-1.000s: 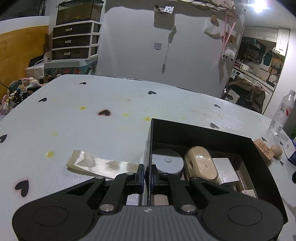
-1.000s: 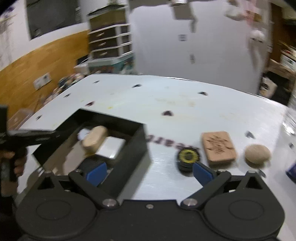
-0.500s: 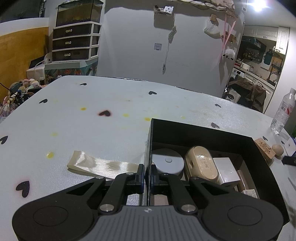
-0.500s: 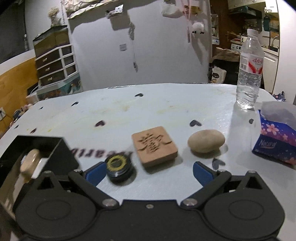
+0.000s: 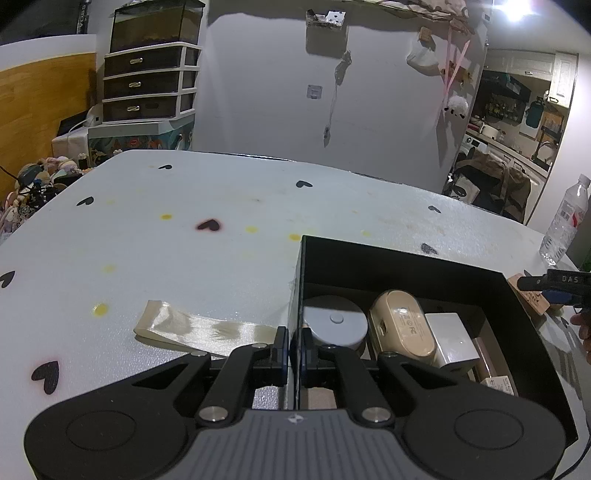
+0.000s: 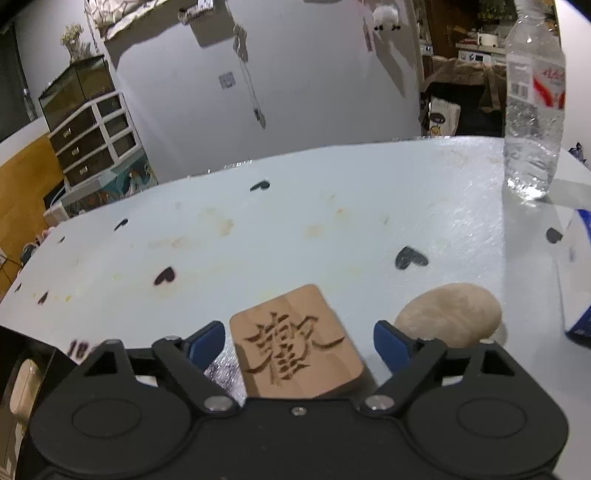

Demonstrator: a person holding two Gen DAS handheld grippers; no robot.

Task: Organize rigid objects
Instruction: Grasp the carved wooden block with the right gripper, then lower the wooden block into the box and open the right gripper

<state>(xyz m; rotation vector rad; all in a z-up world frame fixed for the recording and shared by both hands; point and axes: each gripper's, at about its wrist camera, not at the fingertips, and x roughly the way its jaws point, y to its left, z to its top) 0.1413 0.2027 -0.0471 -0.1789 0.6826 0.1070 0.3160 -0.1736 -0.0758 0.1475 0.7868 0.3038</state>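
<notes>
The left gripper [image 5: 294,347] is clamping its jaws on the black box [image 5: 406,264] wall. The right gripper [image 6: 298,341] is holding its jaws wide around the carved wooden block [image 6: 295,341] on the bench [image 6: 295,221].

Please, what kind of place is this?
Probably a home living area. A plastic drawer unit with a glass tank on top stands by the wall, and a kitchen opens behind the heart-patterned table.

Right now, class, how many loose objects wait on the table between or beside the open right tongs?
2. The carved wooden block lies between the open right tongs; the smooth beige stone sits just right of them. The tongs' body may hide others.
</notes>
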